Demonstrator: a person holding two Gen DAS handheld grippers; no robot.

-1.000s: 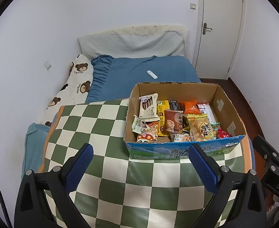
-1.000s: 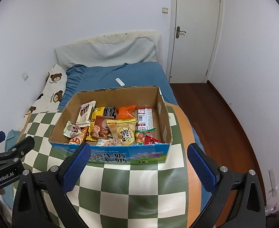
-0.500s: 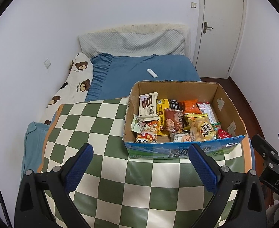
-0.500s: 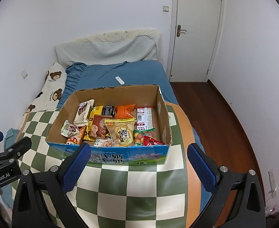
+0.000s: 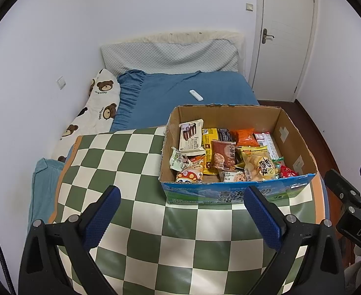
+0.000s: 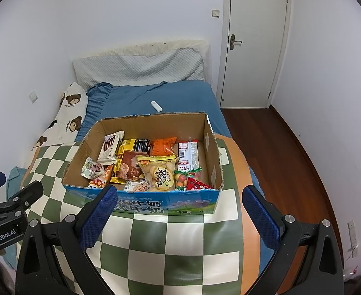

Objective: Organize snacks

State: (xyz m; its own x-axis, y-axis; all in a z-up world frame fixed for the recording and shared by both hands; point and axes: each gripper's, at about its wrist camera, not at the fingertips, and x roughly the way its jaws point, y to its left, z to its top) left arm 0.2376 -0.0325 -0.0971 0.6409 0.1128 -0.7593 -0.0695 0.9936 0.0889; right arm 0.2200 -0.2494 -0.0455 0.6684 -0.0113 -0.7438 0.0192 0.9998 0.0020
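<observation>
An open cardboard box [image 5: 296, 135] [image 6: 205, 137] full of several snack packets stands on a green and cream checkered cloth [image 5: 121, 162] [image 6: 175, 243] over the bed's near end. A yellow bag of puffs [image 5: 260, 166] [image 6: 159, 174] and a white wafer pack [image 5: 191, 135] [image 6: 110, 146] lie on top. My left gripper [image 5: 180, 213] is open and empty, hovering before the box's left front. My right gripper [image 6: 180, 213] is open and empty, just in front of the box's front wall.
A blue bed sheet [image 5: 170, 93] with a white remote [image 5: 196, 95] [image 6: 156, 105] lies behind the box. A bear-print pillow [image 5: 94, 113] is at the left wall. A door [image 6: 254, 41] and wooden floor [image 6: 278, 152] are at the right.
Both views have drifted slightly back and down, so the box sits a little lower in frame. Both grippers stay open and empty.
</observation>
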